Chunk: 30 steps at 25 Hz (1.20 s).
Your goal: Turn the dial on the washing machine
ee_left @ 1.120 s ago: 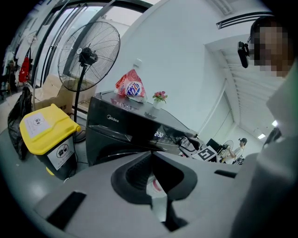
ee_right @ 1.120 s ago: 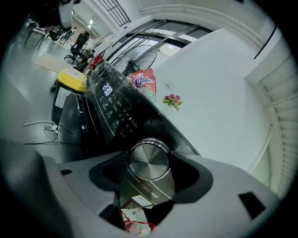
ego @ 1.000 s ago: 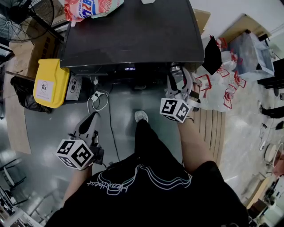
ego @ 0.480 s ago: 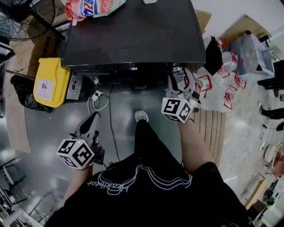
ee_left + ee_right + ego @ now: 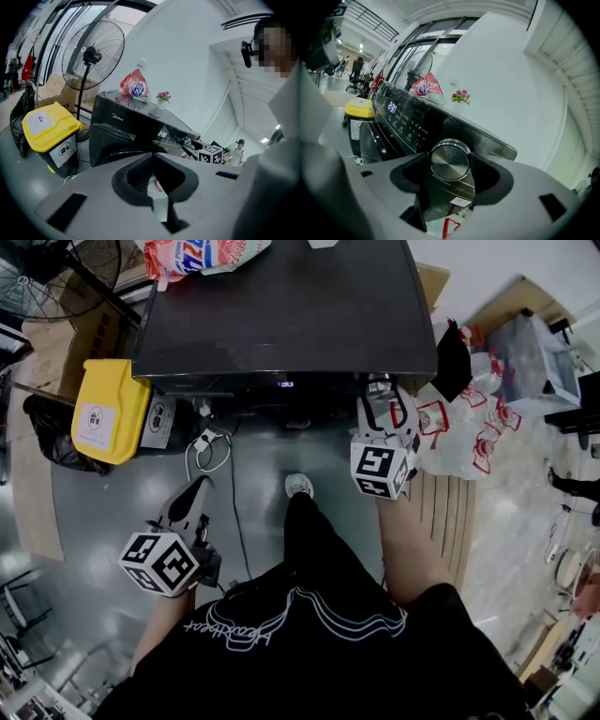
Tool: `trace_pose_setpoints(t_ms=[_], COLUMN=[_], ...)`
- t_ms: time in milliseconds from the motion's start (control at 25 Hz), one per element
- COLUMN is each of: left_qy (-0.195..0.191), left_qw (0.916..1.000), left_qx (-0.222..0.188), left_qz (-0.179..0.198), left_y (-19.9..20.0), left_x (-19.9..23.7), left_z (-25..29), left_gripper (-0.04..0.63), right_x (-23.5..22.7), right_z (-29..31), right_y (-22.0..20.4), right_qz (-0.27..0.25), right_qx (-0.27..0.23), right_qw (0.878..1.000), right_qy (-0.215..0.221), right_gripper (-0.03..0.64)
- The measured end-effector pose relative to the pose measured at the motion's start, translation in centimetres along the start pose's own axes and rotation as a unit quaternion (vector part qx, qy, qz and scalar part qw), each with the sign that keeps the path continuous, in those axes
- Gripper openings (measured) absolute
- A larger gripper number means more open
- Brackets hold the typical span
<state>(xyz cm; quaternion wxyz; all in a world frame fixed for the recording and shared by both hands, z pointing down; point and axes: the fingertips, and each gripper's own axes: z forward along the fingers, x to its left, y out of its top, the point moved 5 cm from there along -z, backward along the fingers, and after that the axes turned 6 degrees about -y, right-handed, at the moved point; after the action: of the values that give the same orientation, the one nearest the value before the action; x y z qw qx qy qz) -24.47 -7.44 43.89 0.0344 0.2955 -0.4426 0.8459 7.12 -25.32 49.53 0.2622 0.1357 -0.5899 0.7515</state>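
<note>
The black washing machine (image 5: 281, 306) stands ahead of me, its lit display (image 5: 284, 384) on the front panel. The round silver dial (image 5: 378, 385) sits at the panel's right end. My right gripper (image 5: 380, 397) reaches up to it, and in the right gripper view the dial (image 5: 450, 160) lies between the two jaws, whose pads press on its rim. My left gripper (image 5: 195, 493) hangs low at the left over the floor, away from the machine. Its jaws meet in the left gripper view (image 5: 152, 161), with nothing between them.
A yellow-lidded bin (image 5: 108, 413) stands left of the machine, with a coiled cable (image 5: 208, 451) on the floor beside it. A detergent bag (image 5: 202, 254) lies on the machine's top. White plastic bags (image 5: 469, 427) are piled at the right. A standing fan (image 5: 47, 273) is at the far left.
The right gripper has rolled on the dial: its marker cube has turned and shifted slightly to the right. The left gripper has stayed put.
</note>
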Motion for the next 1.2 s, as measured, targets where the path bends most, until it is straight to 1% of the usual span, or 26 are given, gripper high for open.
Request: trace_pose_setpoints(t_ms=[320,640,720,800,920,1000,1080,1200], left_qy=[-0.001,0.001,0.001,0.001,0.001,0.000,0.000,-0.001], left_qw=[1.0000,1.0000,1.0000,1.0000,1.0000,1.0000,1.0000,1.0000], left_qx=[0.006,0.007,0.007,0.007,0.005,0.004,0.003,0.000], left_qz=[0.003,0.004,0.005,0.006,0.007,0.008,0.008,0.007], left_y=[-0.4,-0.5,-0.4,-0.3,0.0,0.0,0.1,0.1], left_x=[-0.2,-0.2,-0.2,-0.1,-0.2,-0.3,-0.3,-0.2], left_z=[0.3,0.2,0.3,0.3,0.2,0.1,0.1,0.1], left_gripper=[0.011,0.011,0.011,0.011,0.011,0.011,0.011,0.011], right_x=[-0.4,-0.5,-0.5,-0.5,-0.8,-1.0,-1.1,-1.2], right_z=[0.0,0.0,0.1,0.2,0.3,0.2,0.3,0.5], right_y=[-0.1,-0.3,-0.3,-0.4,-0.8,-1.0,-1.2,-1.5], right_qz=[0.085,0.097,0.109,0.135,0.186,0.226,0.270,0.335], right_qx=[0.000,0.000,0.002,0.007,0.013,0.015,0.020,0.029], right_qw=[0.996,0.995,0.994,0.990,0.982,0.973,0.961,0.939], right_qy=[0.020,0.022,0.023,0.026,0.036,0.044,0.053,0.069], right_gripper=[0.281,0.281,0.281,0.282,0.282,0.282,0.282,0.282])
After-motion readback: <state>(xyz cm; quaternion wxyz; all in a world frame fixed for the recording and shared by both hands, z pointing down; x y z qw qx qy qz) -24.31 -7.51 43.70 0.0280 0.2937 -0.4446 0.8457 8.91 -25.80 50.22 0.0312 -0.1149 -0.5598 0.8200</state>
